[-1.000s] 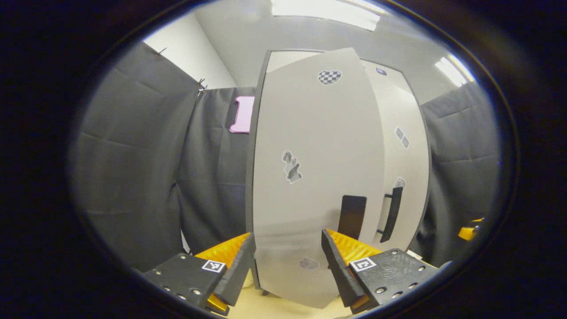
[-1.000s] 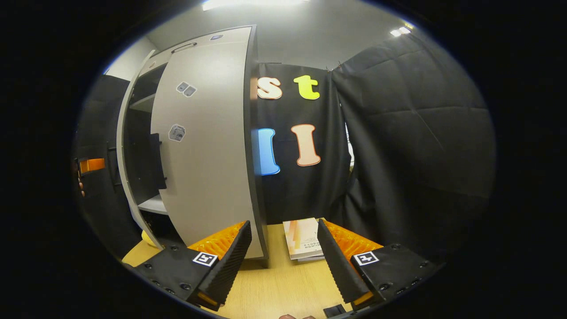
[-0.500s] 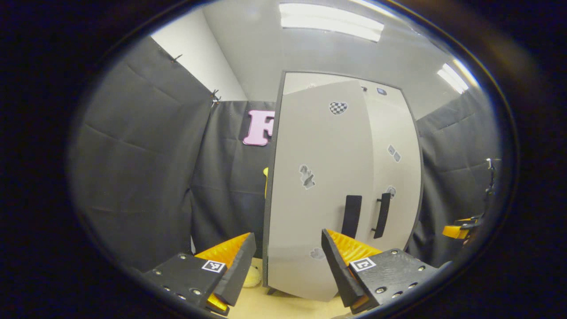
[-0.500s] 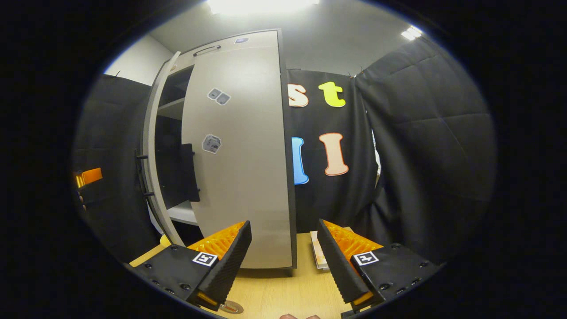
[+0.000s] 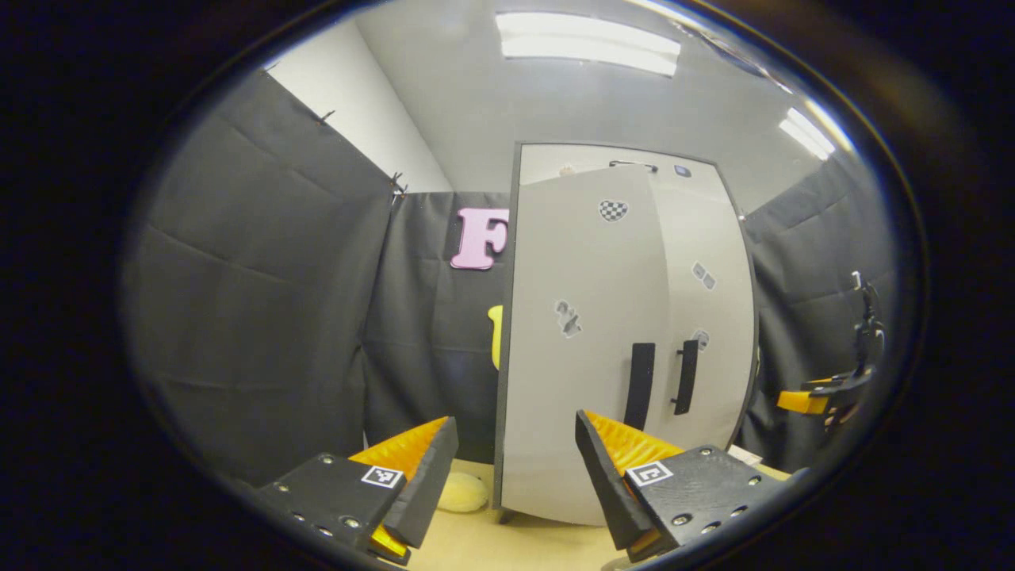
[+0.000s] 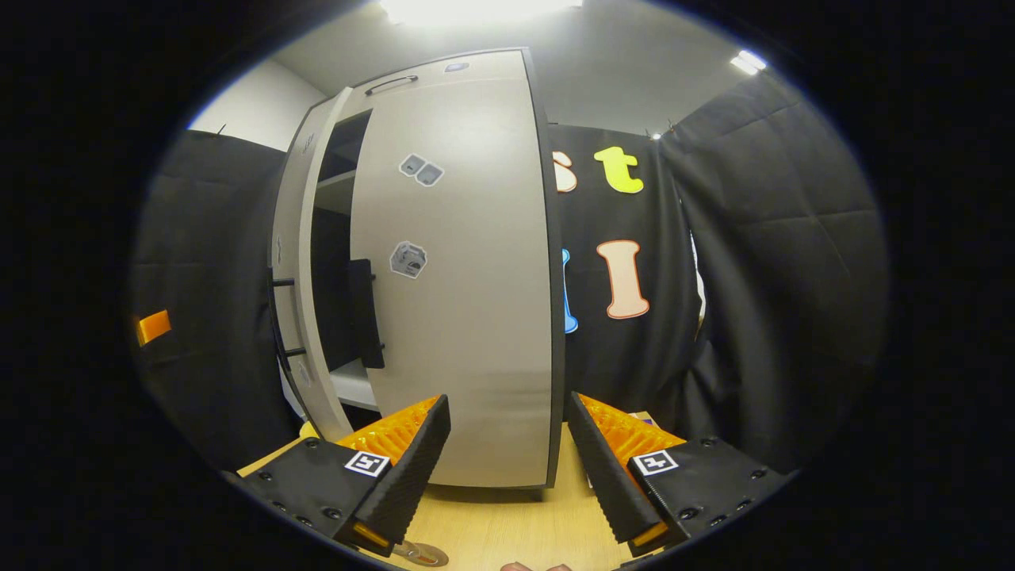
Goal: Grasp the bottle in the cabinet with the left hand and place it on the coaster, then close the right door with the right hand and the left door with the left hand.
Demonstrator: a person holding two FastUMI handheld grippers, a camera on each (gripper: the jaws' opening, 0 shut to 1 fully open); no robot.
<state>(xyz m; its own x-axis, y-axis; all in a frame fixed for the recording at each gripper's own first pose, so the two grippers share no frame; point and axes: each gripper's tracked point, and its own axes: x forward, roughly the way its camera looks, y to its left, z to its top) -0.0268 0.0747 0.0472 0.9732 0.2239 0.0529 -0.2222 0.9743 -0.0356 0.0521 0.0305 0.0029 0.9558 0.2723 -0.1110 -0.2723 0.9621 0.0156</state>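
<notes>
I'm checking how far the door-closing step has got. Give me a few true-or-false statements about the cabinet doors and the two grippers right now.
1. The left door is fully shut. False: a dark gap shows between it and the right door in the right gripper view.
2. The left gripper is open and holds nothing. True.
3. The right gripper grips a door handle. False: it is open, off the cabinet.
4. Each door carries a dark vertical handle. True.
5. The cabinet stands on a wooden tabletop. True.
</notes>
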